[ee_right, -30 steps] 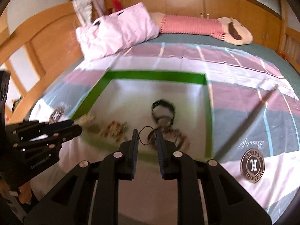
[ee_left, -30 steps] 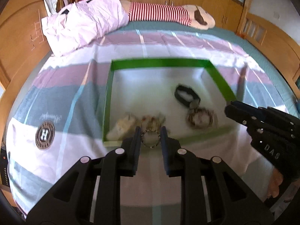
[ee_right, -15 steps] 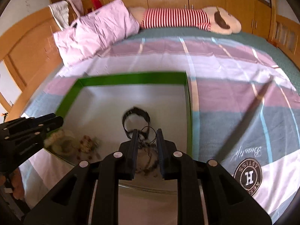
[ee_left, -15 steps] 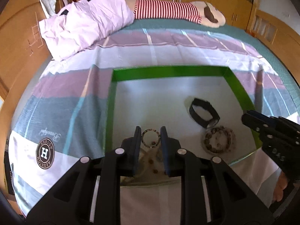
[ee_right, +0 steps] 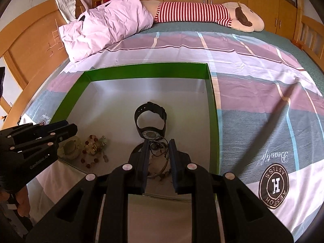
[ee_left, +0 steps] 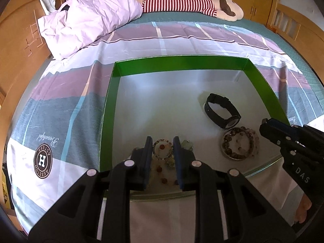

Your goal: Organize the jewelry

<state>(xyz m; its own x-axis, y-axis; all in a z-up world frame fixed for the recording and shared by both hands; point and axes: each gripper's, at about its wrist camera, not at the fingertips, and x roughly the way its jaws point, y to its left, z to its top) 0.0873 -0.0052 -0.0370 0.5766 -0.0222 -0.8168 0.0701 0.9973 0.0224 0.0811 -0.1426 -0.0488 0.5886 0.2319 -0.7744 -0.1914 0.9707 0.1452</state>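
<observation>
While both grippers hung over the near edge of the green-walled tray (ee_left: 110, 109) on the bed (ee_left: 60, 105), the left gripper (ee_left: 162, 147) had its fingers clamped on a beaded ring (ee_left: 162, 149) above loose beads (ee_left: 162, 175). The right gripper (ee_right: 157, 148) pinched a thin black cord (ee_right: 160, 147) just short of the black watch (ee_right: 150, 121). A bead bracelet (ee_left: 240, 145) lay beside that watch.

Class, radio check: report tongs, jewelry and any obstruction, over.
Left tongs shut on beaded ring. Right tongs shut on thin black cord. Both over green tray, above loose jewelry. Watch just ahead.
</observation>
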